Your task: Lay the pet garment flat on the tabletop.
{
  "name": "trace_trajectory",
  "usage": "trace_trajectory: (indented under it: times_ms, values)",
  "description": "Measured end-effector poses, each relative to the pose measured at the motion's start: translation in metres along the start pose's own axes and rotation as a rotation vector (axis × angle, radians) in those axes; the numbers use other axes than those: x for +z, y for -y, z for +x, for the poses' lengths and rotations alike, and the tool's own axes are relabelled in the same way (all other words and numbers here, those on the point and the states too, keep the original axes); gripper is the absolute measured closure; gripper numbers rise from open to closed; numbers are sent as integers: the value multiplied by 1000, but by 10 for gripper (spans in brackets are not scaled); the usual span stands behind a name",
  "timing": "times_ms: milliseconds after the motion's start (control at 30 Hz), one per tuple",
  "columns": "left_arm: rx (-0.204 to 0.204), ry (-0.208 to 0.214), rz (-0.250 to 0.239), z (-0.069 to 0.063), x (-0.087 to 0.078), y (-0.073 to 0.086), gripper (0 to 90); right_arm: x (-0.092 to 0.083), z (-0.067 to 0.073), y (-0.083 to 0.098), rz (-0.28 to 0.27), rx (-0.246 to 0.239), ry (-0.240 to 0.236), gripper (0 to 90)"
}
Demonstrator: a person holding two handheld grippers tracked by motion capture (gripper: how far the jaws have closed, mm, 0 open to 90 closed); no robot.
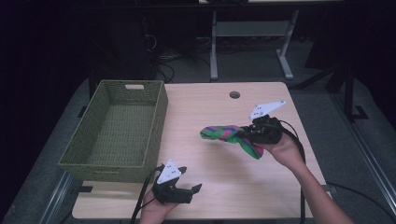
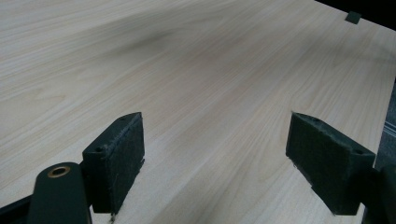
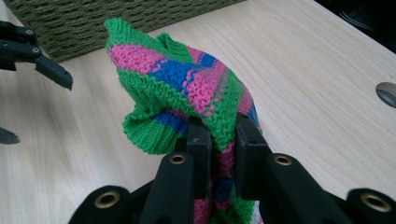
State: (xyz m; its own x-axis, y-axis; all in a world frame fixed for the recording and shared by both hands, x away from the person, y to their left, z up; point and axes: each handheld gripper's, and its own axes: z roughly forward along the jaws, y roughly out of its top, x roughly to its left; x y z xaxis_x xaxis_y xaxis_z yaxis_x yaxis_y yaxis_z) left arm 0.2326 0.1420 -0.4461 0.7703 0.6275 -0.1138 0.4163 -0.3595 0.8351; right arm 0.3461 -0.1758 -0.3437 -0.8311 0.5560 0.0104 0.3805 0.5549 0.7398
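Right gripper [image 1: 247, 133] is pinching a knitted cloth [image 1: 229, 135] of pink, blue and green stripes, its fingers [image 3: 198, 144] nearly closed on a bunched fold and holding the soft, ribbed fabric off the desk [image 1: 224, 186], right of the basket [image 1: 119, 133]. Left gripper [image 1: 189, 179] is idling near the front desk edge, fingers [image 2: 119, 161] standing wide apart with nothing between them over bare pale woodgrain. Pickup is looking done, while dropping the cloth into the empty rectangular olive woven basket is probably what is remaining.
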Motion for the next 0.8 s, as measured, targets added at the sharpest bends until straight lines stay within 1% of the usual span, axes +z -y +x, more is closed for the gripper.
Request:
trace_trajectory:
  times_ms: [167, 267, 300, 367, 633, 800]
  values:
    - [1, -1, -1, 0, -1, 0, 190, 2, 7, 3, 8, -13, -10, 787]
    - [-6, 0, -3, 0, -1, 0, 190, 4, 11, 5, 10, -17, -20, 786]
    - [-5, 1, -2, 0, -1, 0, 189, 5, 13, 6, 13, -26, -22, 786]
    - [3, -1, 1, 0, -1, 0, 190, 7, 15, 7, 21, -27, -23, 786]
    - [1, -4, -5, 1, -1, 0, 189, 17, 24, 11, 48, -56, -40, 786]
    - [1, -2, -5, 0, -1, 0, 190, 22, 28, 14, 66, -64, -48, 786]
